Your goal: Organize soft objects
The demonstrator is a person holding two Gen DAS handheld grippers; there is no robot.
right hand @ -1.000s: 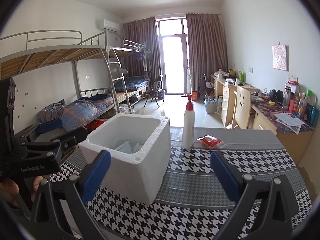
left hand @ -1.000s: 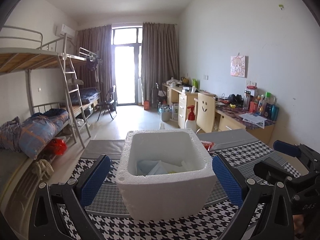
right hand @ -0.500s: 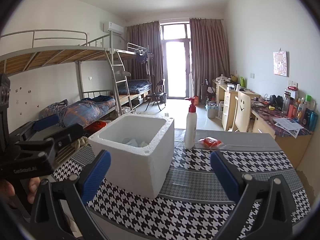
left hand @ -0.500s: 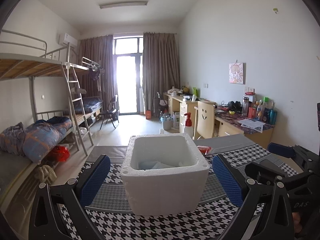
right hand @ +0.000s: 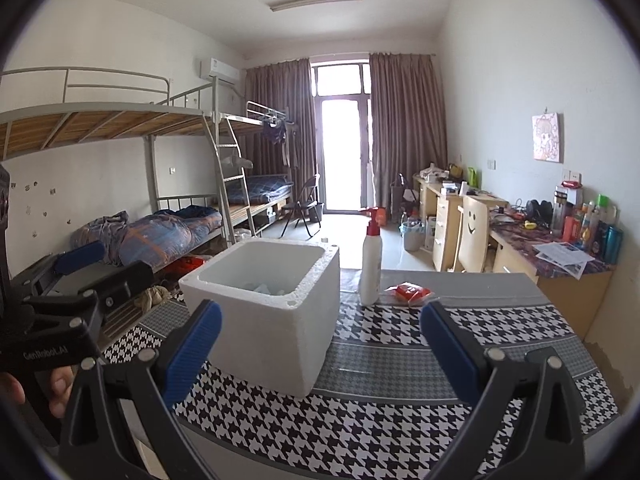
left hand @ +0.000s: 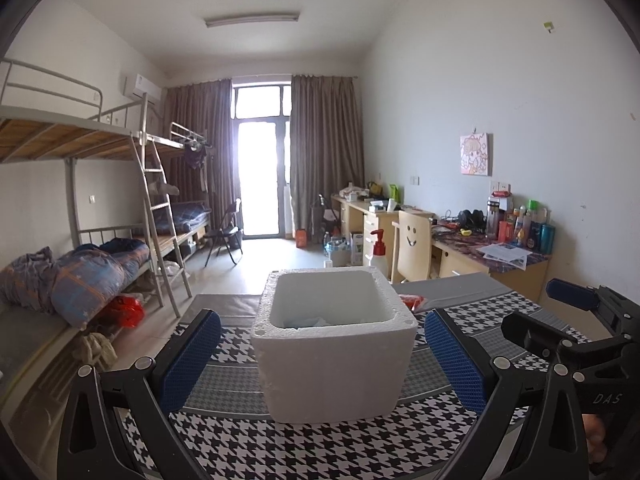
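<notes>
A white foam box (left hand: 334, 344) (right hand: 272, 312) stands on the houndstooth tablecloth (left hand: 304, 448) (right hand: 400, 408). Pale soft items (left hand: 308, 321) (right hand: 266, 289) lie low inside it, mostly hidden by its walls. A small red packet (right hand: 410, 292) (left hand: 412, 301) lies on the table behind the box, beside a white pump bottle (right hand: 371, 268) (left hand: 378, 254) with a red top. My left gripper (left hand: 322, 356) is open and empty, just short of the box. My right gripper (right hand: 320, 350) is open and empty too, with the box ahead to its left.
The right gripper's body (left hand: 580, 344) shows at the right of the left wrist view, and the left one (right hand: 60, 304), with a hand on it, at the left of the right wrist view. Bunk beds (right hand: 160, 184) stand left, desks (right hand: 552, 256) and a chair (right hand: 472, 236) right.
Both grippers have drawn back and risen away from the foam box, so it looks smaller and lower. Its contents are now less visible. Both stay open and empty.
</notes>
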